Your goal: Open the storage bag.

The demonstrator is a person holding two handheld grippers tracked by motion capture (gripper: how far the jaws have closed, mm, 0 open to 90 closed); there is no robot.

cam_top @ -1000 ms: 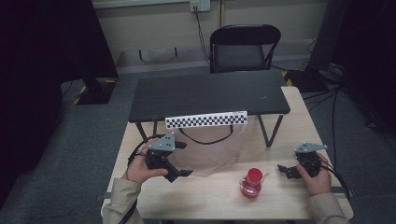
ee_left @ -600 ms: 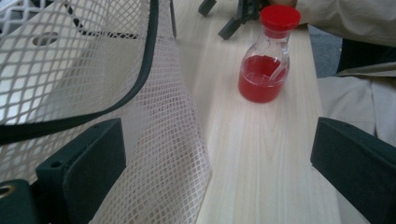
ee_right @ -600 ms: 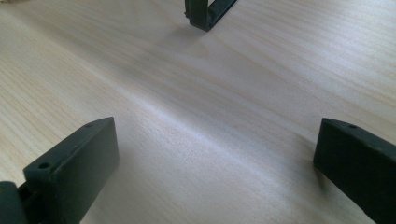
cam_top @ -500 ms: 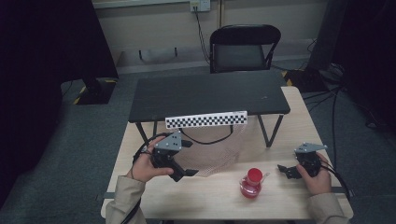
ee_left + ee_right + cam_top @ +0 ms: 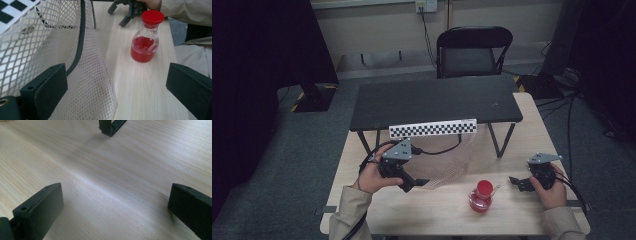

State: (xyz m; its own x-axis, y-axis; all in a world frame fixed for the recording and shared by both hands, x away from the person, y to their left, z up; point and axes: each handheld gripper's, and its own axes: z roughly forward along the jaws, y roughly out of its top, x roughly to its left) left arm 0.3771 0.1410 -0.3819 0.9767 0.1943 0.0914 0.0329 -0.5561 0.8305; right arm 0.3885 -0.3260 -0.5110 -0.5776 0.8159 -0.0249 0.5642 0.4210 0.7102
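High view: left hand-held gripper [image 5: 412, 184] at lower left of centre, jaws spread at the edge of a white mesh bag [image 5: 452, 160]; right hand-held gripper [image 5: 518, 183] at lower right, released, resting on the counter [image 5: 432, 210]. Red-capped bottle [image 5: 482, 196] stands btwn them.

Left gripper view: jaws wide apart, mesh w/ dark cord at left, bottle upper right. Likely step: grab the mesh rim; best pinch hem, not the cord.

Right gripper view: jaws apart over bare wood.
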